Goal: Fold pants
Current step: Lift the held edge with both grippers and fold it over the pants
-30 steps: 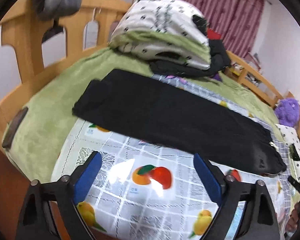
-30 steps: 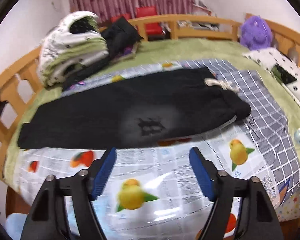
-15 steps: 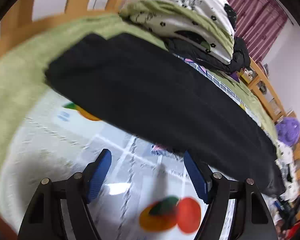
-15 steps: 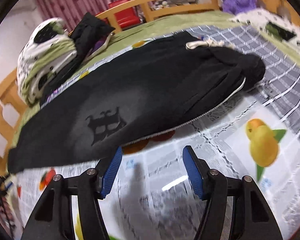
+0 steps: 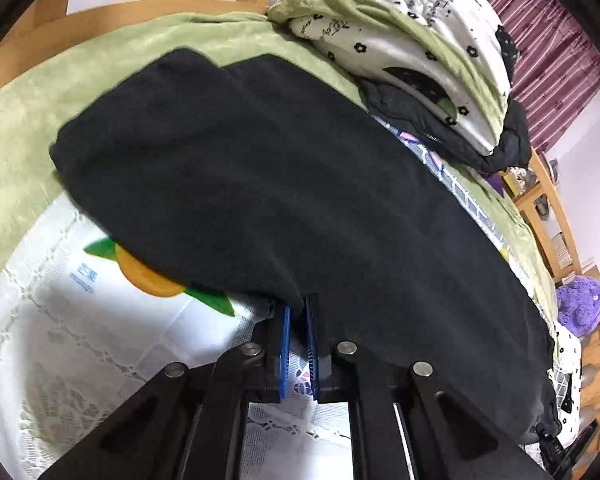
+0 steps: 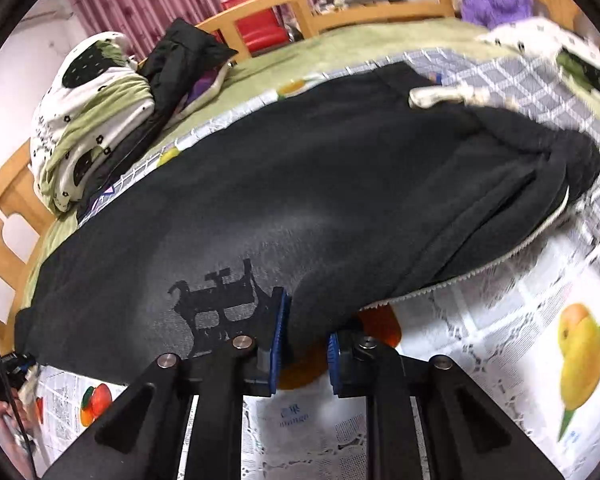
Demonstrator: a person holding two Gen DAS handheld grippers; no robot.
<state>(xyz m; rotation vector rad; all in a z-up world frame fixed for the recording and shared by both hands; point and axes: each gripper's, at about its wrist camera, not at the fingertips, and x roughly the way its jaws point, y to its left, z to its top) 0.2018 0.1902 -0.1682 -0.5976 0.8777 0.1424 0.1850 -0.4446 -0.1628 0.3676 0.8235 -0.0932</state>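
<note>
**Both grippers pinch the near edge of the pants, ready for the 1st fold**

The step in hand looks like the grasp that opens the fold. The black pants [image 5: 300,184] lie stretched lengthwise across a fruit-printed plastic sheet [image 5: 80,340] on a bed with a green blanket [image 5: 40,120], already doubled leg on leg as far as the frames tell.

The left gripper [image 5: 297,316] sits at the pants' near edge, towards the leg-end half. Its jaws have just been closing and now stand almost together, with a fold of black cloth caught between the blue pads [image 5: 285,332]; I read that as clenched on the pants. The right gripper [image 6: 303,328] is at the same near edge further right, just beside the dark printed emblem [image 6: 216,304] and left of the waistband [image 6: 560,168] with its pale drawstring [image 6: 440,96]. Its jaws have also just been closing, and the hem bulges between the pads, which stand a little apart with cloth filling the gap: grasping the pants.

The next move probably calls for lifting both pinches together and keeping them level, so the edge comes up without sagging between the 2 holds, then carrying the cloth over to meet its other part. The fabric looks thick and soft, so a shallow pinch could slip. The plastic sheet is slick, and the whole garment may slide rather than fold.

A rolled quilt [image 5: 400,40] and dark clothes [image 6: 180,64] lie at the far side, well apart from both holds.
</note>
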